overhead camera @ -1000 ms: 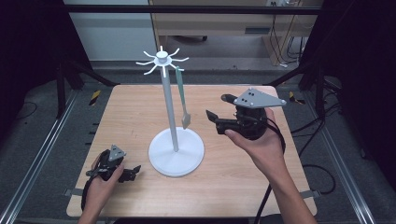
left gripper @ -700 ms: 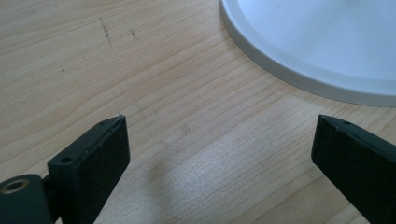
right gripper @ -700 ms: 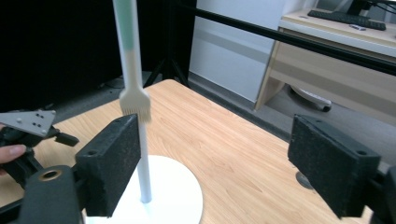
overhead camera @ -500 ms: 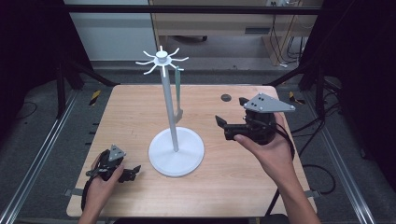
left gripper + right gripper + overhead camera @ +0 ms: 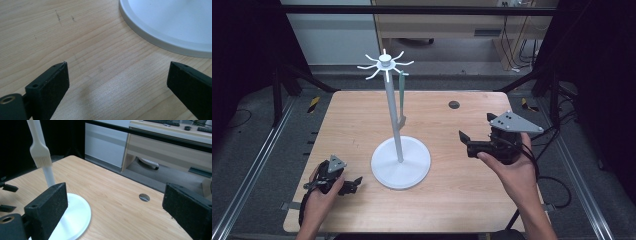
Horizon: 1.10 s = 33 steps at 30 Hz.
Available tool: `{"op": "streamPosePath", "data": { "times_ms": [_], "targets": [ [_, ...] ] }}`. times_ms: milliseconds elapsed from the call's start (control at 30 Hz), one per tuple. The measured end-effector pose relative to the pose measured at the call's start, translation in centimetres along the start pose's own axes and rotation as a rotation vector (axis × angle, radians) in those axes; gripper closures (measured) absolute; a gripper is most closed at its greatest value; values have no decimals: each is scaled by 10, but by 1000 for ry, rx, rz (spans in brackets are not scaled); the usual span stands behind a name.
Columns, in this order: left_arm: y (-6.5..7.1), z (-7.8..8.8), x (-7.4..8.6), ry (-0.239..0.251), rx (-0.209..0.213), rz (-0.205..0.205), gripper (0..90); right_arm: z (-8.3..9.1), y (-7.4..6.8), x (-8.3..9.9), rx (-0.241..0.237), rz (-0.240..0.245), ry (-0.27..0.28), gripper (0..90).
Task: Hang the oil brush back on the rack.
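With the brush (image 5: 402, 100) hanging on the stand (image 5: 400, 161), my right gripper (image 5: 463, 140), at three o'clock, has just spread empty; left gripper (image 5: 354, 183) rests spread on the bench (image 5: 347, 120).

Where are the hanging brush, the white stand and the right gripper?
brush (image 5: 40, 152), right gripper view, on its head above the bristles
stand (image 5: 401, 162), high view, on its round base
right gripper (image 5: 463, 136), high view, between its open jaws
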<state>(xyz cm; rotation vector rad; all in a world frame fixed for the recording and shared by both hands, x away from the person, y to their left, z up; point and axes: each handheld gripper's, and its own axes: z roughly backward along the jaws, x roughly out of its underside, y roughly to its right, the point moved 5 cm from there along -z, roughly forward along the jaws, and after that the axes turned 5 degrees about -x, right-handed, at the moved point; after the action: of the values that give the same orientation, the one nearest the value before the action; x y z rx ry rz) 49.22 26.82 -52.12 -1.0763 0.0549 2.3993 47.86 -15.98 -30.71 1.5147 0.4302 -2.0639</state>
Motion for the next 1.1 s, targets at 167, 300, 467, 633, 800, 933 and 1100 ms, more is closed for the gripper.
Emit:
{"op": "streamPosePath", "data": {
  "times_ms": [167, 300, 467, 633, 800, 933, 1100],
  "targets": [
    [0, 0, 0, 0, 0, 1, 37, 5, 6, 13, 21, -10, -8, 58],
    [0, 0, 0, 0, -1, 1, 37, 9, 10, 22, 33, -13, -19, 57],
    [1, 0, 0, 0, 0, 2, 37, 11, 13, 32, 44, -21, -33, 45],
    [1, 0, 0, -2, 0, 1, 37, 9, 16, 49, 63, -22, -58, 38],
    [1, 0, 1, -2, -2, 2, 37, 3, 18, 68, 71, -34, -90, 38],
    [1, 0, 1, -5, -1, 0, 37, -3, 20, 83, 63, -52, -107, 38],
    [1, 0, 1, -3, -1, 0, 37, -15, 23, 104, 54, -76, -152, 48]
  ]
}}
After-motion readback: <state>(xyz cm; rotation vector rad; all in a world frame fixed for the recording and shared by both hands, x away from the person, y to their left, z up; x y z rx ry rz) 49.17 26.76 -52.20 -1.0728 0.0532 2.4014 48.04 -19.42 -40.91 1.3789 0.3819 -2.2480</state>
